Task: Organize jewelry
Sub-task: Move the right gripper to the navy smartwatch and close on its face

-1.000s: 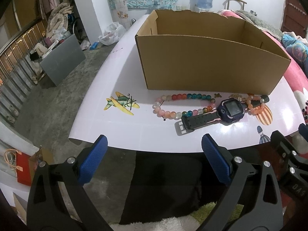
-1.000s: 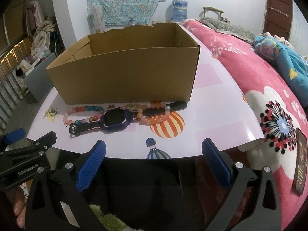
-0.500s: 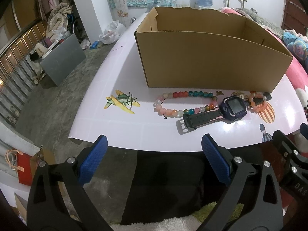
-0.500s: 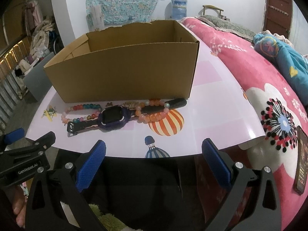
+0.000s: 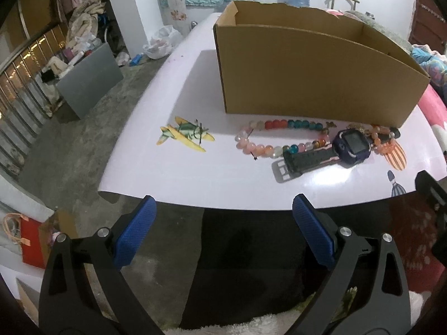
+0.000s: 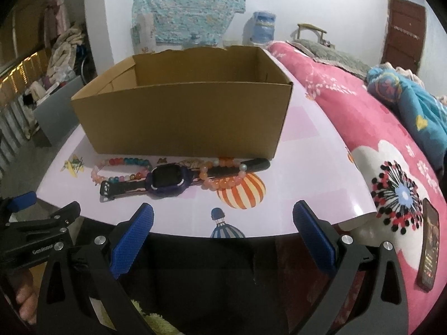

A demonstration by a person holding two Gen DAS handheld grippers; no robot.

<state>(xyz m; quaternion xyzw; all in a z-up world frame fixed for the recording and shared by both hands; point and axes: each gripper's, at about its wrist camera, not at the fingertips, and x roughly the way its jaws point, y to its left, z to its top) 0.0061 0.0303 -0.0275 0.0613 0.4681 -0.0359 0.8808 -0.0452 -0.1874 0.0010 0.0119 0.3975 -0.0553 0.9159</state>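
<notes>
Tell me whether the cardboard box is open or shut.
Open. The brown cardboard box has no lid or flaps over its top; its inner walls show in both views. Its floor is hidden.

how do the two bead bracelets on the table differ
The multicolour bracelet mixes red, teal and pale pink beads; the orange bracelet is nearly all orange-pink. The multicolour bracelet forms a longer loop on the left; the orange bracelet is a smaller loop on the right, lying over the watch strap. Both lie flat before the cardboard box.
</notes>
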